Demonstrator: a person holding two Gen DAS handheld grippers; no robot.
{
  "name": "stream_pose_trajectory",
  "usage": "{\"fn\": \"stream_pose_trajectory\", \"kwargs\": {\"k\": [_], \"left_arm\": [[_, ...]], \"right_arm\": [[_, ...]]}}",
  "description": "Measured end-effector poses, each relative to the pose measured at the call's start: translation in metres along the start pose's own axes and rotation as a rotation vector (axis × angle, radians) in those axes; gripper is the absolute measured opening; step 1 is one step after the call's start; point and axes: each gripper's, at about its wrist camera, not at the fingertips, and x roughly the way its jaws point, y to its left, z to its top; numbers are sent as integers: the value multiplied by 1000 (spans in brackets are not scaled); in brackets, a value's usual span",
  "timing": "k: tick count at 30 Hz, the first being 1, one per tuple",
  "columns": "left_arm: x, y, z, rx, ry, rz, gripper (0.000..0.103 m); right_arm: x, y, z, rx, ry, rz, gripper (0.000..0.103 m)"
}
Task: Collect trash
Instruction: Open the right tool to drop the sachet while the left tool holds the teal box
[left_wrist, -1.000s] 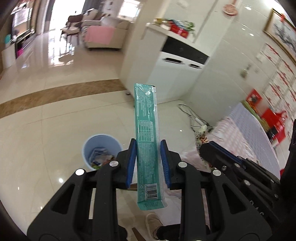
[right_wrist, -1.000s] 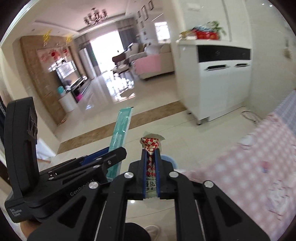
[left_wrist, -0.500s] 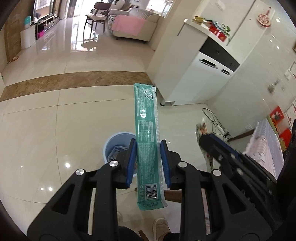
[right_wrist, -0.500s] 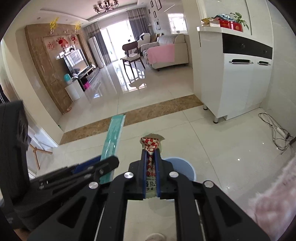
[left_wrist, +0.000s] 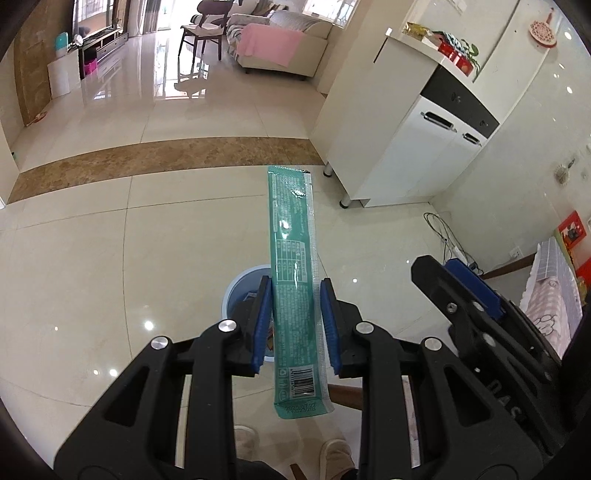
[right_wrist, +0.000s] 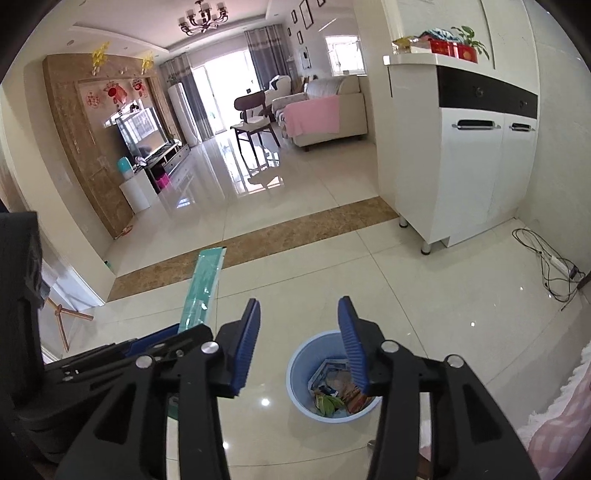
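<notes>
My left gripper (left_wrist: 295, 325) is shut on a long green snack wrapper (left_wrist: 293, 266) that sticks up and forward between its blue pads. Under it on the floor stands a light blue trash bin (left_wrist: 236, 291), mostly hidden by the fingers. In the right wrist view the same bin (right_wrist: 299, 369) holds several wrappers and sits below my right gripper (right_wrist: 299, 343). The right jaws are opening and nothing is between them. The green wrapper (right_wrist: 203, 288) and the left gripper's black body (right_wrist: 110, 365) show at the left of that view.
A white cabinet (right_wrist: 461, 155) on short legs stands to the right, with a power strip and cables (right_wrist: 554, 262) on the floor beside it. A pink checked cloth (right_wrist: 561, 417) hangs at the right edge. The person's shoes (left_wrist: 332, 454) are on the tiles below.
The right jaws have parted and the small red and white wrapper they held is gone from between them. Both grippers have moved down and closer over the bin. The left still holds the green wrapper.
</notes>
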Motion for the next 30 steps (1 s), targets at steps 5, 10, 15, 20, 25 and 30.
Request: {"fn": "stream_pose_trajectory", "kwargs": {"k": [5,10,15,20,25,30], "left_arm": [[5,-3,-2,12,10,1,26],[10,-7,-1,32,10,8,26],[15,-15,8,44,-13,-7,28],[10,-22,18,36,-111,8,78],[9,-26,15,55,-96,27,78],[-1,-26,12,53,-97,21,78]], "right_arm": [[-8,-9,-5,7,-11,-29,51],[-15,-21,-7,29,-32,-57,54],[-32,-30,-3,55,-102,-86,57],[-49,-41,6,79,-172,-108,59],[-55,-50,10,103,-176,-111,59],[-61,-49,8,111,-169,-112,59]]}}
